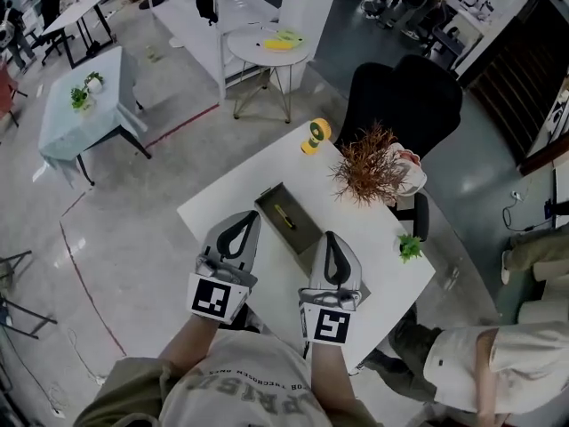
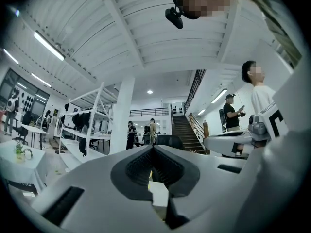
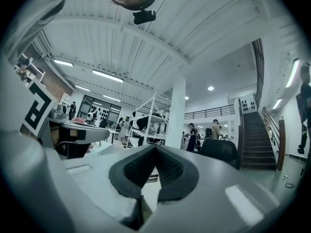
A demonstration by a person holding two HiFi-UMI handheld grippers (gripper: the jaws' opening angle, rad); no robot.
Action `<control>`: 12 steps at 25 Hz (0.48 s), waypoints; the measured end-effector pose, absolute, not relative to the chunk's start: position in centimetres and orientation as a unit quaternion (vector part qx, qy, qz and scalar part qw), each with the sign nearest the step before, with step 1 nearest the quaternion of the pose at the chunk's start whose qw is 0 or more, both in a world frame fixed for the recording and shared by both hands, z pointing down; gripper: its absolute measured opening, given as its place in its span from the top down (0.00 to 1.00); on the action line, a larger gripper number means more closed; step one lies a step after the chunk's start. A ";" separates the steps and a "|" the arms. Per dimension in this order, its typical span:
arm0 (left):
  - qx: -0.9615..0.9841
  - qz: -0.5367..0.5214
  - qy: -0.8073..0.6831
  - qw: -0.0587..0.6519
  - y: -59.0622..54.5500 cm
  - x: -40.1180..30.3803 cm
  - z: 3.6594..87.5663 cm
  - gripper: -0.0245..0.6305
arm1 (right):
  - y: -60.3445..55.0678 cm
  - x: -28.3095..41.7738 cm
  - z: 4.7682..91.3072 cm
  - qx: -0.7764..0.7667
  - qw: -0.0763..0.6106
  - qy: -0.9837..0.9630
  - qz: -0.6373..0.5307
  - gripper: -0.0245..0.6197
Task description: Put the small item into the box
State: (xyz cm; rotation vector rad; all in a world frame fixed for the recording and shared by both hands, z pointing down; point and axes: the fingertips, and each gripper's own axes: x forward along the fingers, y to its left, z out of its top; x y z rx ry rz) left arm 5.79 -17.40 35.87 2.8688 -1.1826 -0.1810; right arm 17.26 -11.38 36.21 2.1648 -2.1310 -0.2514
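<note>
Only the head view shows the small yellow item point(image 1: 284, 215) lying inside the open box point(image 1: 267, 201) on the white table point(image 1: 222, 205), with the left gripper point(image 1: 245, 217) and right gripper point(image 1: 330, 237) either side of its near end. Each gripper view looks out across the room, its jaws closed together on nothing.

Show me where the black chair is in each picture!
Head view: the chair is upper right, behind the table.
Left gripper view: chair in the centre, small and far off.
Right gripper view: chair right of centre.
Shared landmark: the white pillar, left of the chair in every view.
</note>
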 end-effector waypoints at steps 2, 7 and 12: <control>0.923 -0.062 -0.379 0.012 -17.3 6.0 35.6 0.95 | -11.3 17.3 35.9 0.708 0.047 -0.699 -0.088 0.96; 0.922 -0.067 -0.381 0.007 -17.1 6.2 35.2 0.95 | -11.2 17.2 35.2 0.705 0.039 -0.702 -0.093 0.96; 0.920 -0.070 -0.385 0.004 -17.1 6.3 34.8 0.95 | -11.5 17.5 34.7 0.716 0.028 -0.691 -0.094 0.96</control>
